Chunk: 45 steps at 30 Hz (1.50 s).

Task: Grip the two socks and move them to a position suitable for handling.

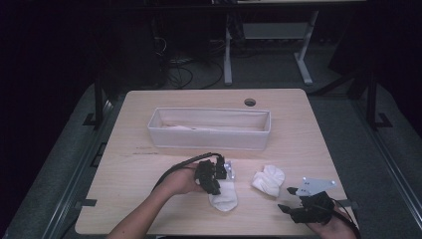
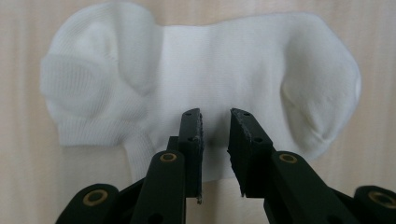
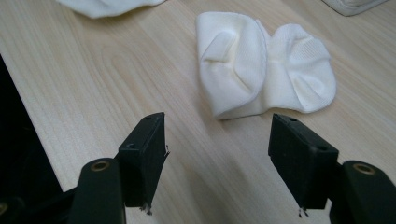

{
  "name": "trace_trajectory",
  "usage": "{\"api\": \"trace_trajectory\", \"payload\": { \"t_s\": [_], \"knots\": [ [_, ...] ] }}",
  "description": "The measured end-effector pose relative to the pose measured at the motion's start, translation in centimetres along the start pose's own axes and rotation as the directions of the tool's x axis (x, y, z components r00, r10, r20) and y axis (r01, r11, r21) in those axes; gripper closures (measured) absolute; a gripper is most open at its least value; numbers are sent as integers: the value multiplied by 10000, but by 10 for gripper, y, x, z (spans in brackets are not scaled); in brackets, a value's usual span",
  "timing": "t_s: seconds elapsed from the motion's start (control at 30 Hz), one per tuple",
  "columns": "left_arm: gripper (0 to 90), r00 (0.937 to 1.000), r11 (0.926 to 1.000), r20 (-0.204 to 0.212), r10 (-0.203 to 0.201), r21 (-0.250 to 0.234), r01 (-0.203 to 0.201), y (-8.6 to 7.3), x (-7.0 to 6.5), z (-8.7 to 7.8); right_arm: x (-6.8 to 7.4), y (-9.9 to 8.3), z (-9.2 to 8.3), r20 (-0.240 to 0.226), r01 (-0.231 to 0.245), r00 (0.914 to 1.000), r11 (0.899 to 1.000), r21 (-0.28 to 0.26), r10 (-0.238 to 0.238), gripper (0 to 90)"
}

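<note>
Pale wooden bench [image 1: 149, 169] carries a flat white sock [image 2: 210, 84] under the left tool [image 2: 215, 122], jaws narrow and empty — pinch the midfoot squarely; the right tool [image 3: 217, 135] waits wide by the crumpled sock [image 3: 261, 70].

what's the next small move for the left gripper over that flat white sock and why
Probably lower the left gripper a touch further and close on the flat white cotton sock. In the left gripper view its black jaws stand slightly apart over the sock's middle, with no fabric pinched between them. The right gripper hangs open short of the folded white sock, so the left pick seems to come first.
</note>
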State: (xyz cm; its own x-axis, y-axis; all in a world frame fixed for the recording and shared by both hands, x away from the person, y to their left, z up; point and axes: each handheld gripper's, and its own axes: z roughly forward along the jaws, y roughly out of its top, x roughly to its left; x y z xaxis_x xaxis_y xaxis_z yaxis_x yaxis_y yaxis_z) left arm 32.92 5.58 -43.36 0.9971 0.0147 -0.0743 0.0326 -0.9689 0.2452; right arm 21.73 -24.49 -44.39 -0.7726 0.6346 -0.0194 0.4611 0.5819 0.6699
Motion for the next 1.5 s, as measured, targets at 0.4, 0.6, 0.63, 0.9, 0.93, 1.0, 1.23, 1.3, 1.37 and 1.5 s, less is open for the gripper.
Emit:
{"api": "trace_trajectory", "payload": {
  "t_s": [0.4, 0.6, 0.63, 0.9, 0.93, 1.0, 1.23, 1.3, 1.37, 1.5],
  "knots": [
    [731, 9995, 9947, -276, -170, -1020, 141, -7, -8, -20, -2, -1, 1, -20, -55, 10000, 10000, 45, 55, 358],
    [758, 9999, 9935, -46, 132, -1127, -137, -5, -24, -17, 0, 0, 1, -5, 7, 10000, 10000, 51, -7, 358],
    [758, 9999, 9935, -46, 132, -1127, -137, -5, -24, -17, 0, 0, 1, -5, 7, 10000, 10000, 51, -7, 358],
    [756, 9998, 9970, 56, 180, -755, -175, -10, -28, -2, -1, 0, 2, -10, -20, 10000, 10000, 40, 20, 356],
    [756, 9998, 9973, 92, 177, -717, -170, -10, -28, 0, -1, -1, 2, -10, -39, 10000, 10000, 41, 39, 355],
    [755, 9997, 9973, 84, 241, -699, -234, -10, -30, 1, 0, 0, 2, -20, -50, 10000, 10000, 42, 50, 355],
    [749, 9997, 9933, 23, 245, -1133, -241, -7, -31, -9, 0, 0, 2, -8, -50, 10000, 10000, 49, 50, 353],
    [749, 9995, 9920, 57, 297, -1225, -288, -5, -33, -11, 0, 0, 2, 7, -18, 10000, 10000, 63, 18, 353],
    [749, 9994, 9923, 97, 343, -1193, -329, -4, -33, -10, 0, 0, 3, -9, -3, 10000, 10000, 74, 3, 353],
    [746, 9990, 9943, 155, 426, -985, -409, -3, -34, -3, 0, 0, 2, -9, -53, 10000, 10000, 61, 53, 353]
  ]
}}
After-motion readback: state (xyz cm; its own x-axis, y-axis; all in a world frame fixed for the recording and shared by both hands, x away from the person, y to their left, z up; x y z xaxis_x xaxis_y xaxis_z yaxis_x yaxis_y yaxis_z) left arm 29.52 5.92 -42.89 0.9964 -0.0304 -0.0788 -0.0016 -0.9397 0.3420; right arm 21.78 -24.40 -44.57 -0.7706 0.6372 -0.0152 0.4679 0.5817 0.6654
